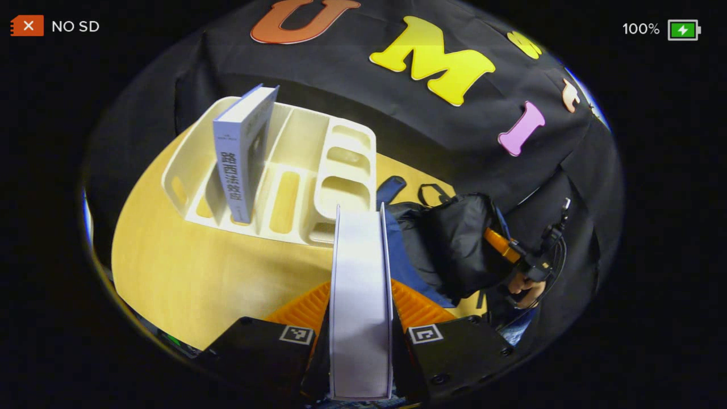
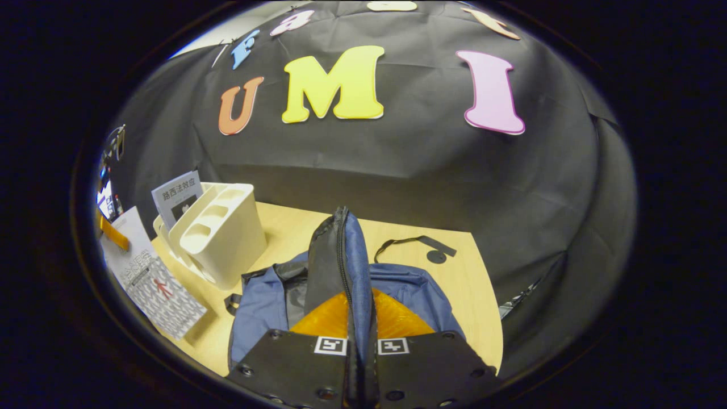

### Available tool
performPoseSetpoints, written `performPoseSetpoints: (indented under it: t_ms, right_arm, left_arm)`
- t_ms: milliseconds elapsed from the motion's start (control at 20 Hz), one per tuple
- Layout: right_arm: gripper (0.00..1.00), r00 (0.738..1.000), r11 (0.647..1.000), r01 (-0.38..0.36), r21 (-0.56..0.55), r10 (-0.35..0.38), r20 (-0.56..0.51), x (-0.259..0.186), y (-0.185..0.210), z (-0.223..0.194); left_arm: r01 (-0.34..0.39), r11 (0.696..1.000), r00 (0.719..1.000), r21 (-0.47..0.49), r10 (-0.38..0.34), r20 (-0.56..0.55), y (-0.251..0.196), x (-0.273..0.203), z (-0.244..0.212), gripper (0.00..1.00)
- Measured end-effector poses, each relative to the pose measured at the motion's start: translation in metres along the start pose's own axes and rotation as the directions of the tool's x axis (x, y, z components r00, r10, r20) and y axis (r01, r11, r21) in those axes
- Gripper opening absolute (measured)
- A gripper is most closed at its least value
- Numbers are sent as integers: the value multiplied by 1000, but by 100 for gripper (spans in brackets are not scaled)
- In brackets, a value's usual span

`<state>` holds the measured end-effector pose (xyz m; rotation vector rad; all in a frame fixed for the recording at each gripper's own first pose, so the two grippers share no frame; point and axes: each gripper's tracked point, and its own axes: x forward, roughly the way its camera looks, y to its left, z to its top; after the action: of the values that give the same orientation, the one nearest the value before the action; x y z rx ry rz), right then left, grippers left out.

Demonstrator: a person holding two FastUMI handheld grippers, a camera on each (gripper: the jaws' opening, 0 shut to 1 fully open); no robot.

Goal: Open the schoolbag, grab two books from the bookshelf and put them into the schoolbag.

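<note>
Left claw (image 1: 360,318) clamped on a white-edged paperback book (image 1: 360,295), held edge-on, long axis pointing straight away toward the cream plastic bookshelf (image 1: 341,170). Same book (image 2: 150,278) visible at the left edge of the right gripper view, cover facing out. Inside the bookshelf, one grey-spined book (image 1: 241,153) standing upright, leaning a bit. Right claw (image 2: 360,335) pinched shut on the zipper flap of the blue fabric schoolbag (image 2: 267,307), flap pulled up. Schoolbag lying on the light wooden bench (image 1: 187,272), just beside the bookshelf.

A booth for recording: black cloth wall (image 2: 397,165) hangs behind a small wooden desk (image 1: 187,272) with a white bookshelf (image 1: 318,170).
</note>
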<state>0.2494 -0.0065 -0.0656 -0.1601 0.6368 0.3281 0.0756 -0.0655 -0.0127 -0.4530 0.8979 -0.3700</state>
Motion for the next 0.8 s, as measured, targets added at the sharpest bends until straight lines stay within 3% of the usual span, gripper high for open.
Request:
performPoseSetpoints:
  t_ms: [100, 250, 500, 600, 800]
  right_arm:
    - [5, 1000, 1000, 16, 16, -17, 12, -3, -2, 8]
    - [5, 998, 999, 48, -20, -47, 37, -13, -4, 19]
    - [5, 993, 995, 91, -30, -89, 81, -26, -3, 48]
    - [5, 986, 989, 133, -57, -126, 108, -29, -4, 58]
    - [5, 989, 987, 121, -109, -110, 99, -31, 11, 68]
  left_arm:
    - [73, 996, 997, -49, -73, -8, -19, 16, -1, 51]
    - [139, 985, 990, -98, -140, 5, -41, 35, 7, 47]
    - [202, 956, 978, -213, -188, 88, -62, 71, 29, 47]
    - [211, 925, 976, -316, -185, 111, -65, 89, 29, 47]
    - [296, 830, 954, -473, -229, 194, -78, 119, 38, 47]
